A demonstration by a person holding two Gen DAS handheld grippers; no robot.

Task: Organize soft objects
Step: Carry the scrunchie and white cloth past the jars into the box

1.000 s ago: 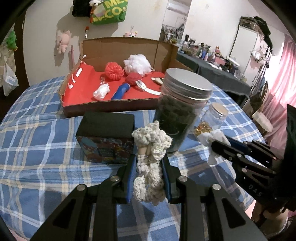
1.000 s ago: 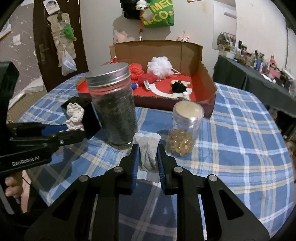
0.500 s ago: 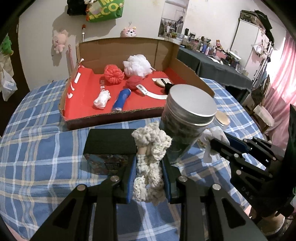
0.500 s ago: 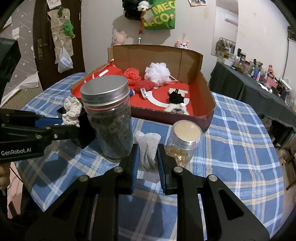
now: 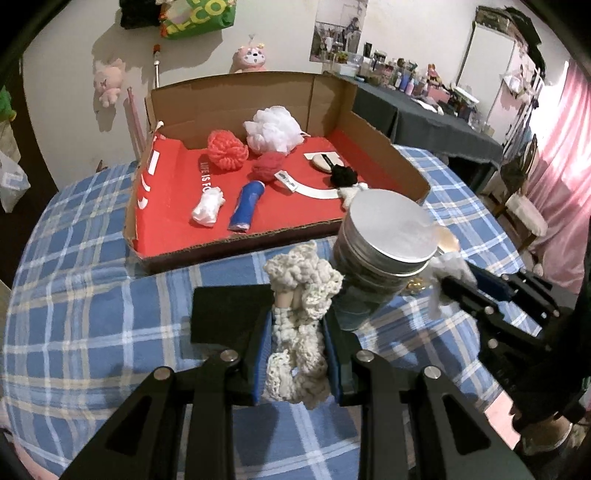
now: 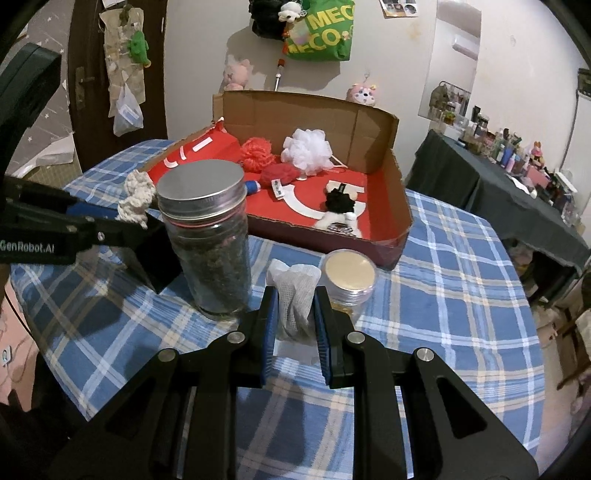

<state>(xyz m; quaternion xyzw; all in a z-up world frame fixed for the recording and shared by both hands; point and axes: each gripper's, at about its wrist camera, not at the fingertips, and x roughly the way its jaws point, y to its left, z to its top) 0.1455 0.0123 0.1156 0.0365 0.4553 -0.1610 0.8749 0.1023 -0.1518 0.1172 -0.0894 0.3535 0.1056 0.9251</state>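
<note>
Crochet bundle (image 5: 295,332) btwn tool (image 5: 297,354) pads

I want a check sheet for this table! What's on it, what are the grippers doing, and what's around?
Surface: round table under a blue plaid cloth.
Job's things: cream crochet piece, white mesh cloth; cardboard box already holds the red puffs, white puff, blue roll and black puff.
Clutter: tall jar, small jar, black box.
Grippers: left gripper shut on the crochet piece; right gripper shut on the mesh cloth.
Cables: nothing seen.
Surroundings: green bag, plush toys on wall, crowded side table.
</note>
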